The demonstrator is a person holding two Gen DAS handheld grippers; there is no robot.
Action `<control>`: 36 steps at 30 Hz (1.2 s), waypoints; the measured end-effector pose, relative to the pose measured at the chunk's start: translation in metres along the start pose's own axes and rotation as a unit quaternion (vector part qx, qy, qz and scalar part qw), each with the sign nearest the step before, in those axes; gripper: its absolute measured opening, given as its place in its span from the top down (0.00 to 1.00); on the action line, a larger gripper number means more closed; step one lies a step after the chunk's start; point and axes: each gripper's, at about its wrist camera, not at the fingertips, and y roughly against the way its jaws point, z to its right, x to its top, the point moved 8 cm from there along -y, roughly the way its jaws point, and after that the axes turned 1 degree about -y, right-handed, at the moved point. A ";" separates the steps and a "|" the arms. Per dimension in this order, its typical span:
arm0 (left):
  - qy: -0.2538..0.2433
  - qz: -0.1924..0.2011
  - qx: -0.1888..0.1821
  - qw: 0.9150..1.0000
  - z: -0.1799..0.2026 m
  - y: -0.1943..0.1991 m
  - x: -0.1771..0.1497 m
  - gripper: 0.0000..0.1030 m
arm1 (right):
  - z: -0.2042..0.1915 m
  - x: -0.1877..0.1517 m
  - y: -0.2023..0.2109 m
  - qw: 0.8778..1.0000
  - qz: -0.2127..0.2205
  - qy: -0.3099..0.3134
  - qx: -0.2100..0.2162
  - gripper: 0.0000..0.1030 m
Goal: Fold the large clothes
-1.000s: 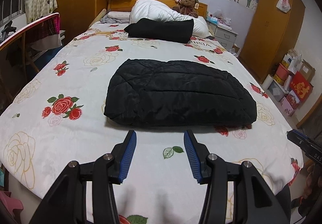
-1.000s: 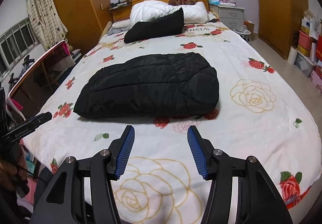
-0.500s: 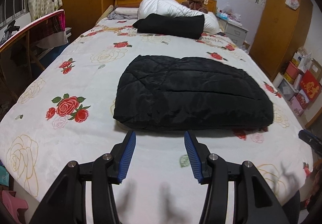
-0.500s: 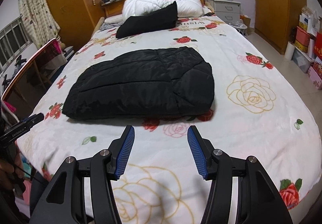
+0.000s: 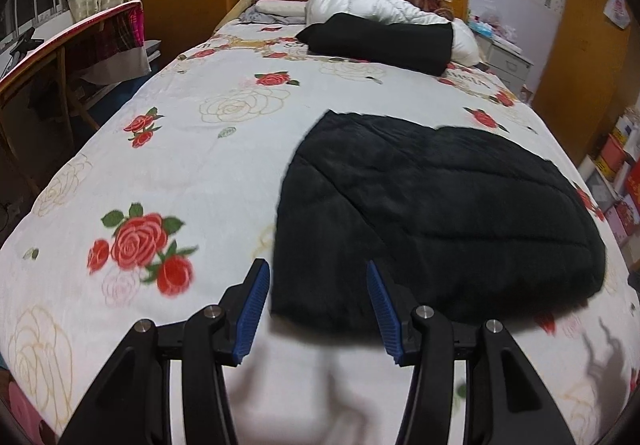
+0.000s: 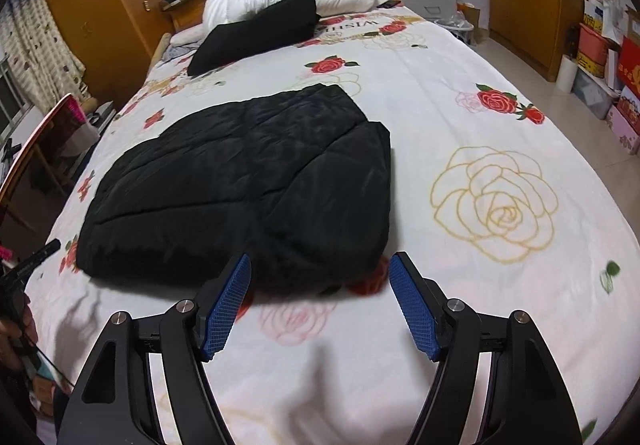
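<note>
Left gripper (image 5: 318, 273): matte black linkage arms, triangular cutouts, silver screws at the pivots, ribbed blue pads (image 5: 252, 309) on the inner faces. Right gripper (image 6: 320, 265): same build, cross-hatched blue pads (image 6: 412, 309). Bare hand (image 6: 18, 329) on a black handle, thin cable below it.

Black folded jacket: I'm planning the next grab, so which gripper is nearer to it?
Roughly equal. The left gripper hovers open at the black folded jacket near-left corner; the right gripper hovers open at its near-right corner.
</note>
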 end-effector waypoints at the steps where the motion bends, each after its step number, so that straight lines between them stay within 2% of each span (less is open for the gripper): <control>1: 0.004 -0.001 0.001 1.000 -0.004 -0.007 0.006 0.49 | 0.002 0.004 -0.006 1.000 -0.002 0.003 -0.004 0.30; 7: 0.043 -0.005 0.003 0.999 -0.029 -0.053 0.044 0.49 | -0.006 0.044 -0.035 0.999 0.014 0.026 -0.019 0.30; 10: 0.044 0.005 -0.015 0.999 -0.021 -0.069 0.060 0.49 | -0.022 0.067 -0.051 0.998 0.034 0.046 -0.009 0.30; 12: 0.033 0.006 -0.025 0.999 -0.010 -0.082 0.065 0.49 | -0.023 0.074 -0.072 0.999 0.024 0.043 -0.014 0.31; 14: 0.028 -0.008 -0.035 0.999 0.000 -0.101 0.062 0.50 | -0.014 0.072 -0.103 0.999 -0.005 0.027 -0.022 0.37; 17: 0.031 -0.026 -0.047 0.998 0.006 -0.126 0.055 0.51 | 0.001 0.065 -0.129 0.999 -0.022 0.004 -0.024 0.38; 21: 0.039 -0.023 -0.057 0.997 0.004 -0.126 0.059 0.49 | 0.006 0.067 -0.121 1.000 -0.016 0.004 -0.026 0.38; 24: 0.054 -0.003 -0.059 0.997 -0.012 -0.112 0.065 0.49 | 0.010 0.073 -0.105 1.000 0.003 0.005 -0.016 0.37; 26: 0.086 0.000 -0.058 0.995 -0.032 -0.111 0.065 0.49 | 0.018 0.071 -0.103 1.000 0.005 -0.007 -0.008 0.35; 29: 0.118 -0.033 -0.063 0.990 -0.047 -0.130 0.053 0.49 | 0.030 0.065 -0.116 1.000 -0.011 -0.024 -0.001 0.27; 32: 0.108 -0.039 -0.073 0.991 -0.041 -0.140 0.048 0.49 | 0.037 0.058 -0.131 0.998 -0.035 -0.055 0.020 0.22; 36: 0.099 -0.056 -0.094 0.989 -0.029 -0.154 0.045 0.48 | 0.044 0.054 -0.144 0.995 -0.052 -0.067 0.045 0.21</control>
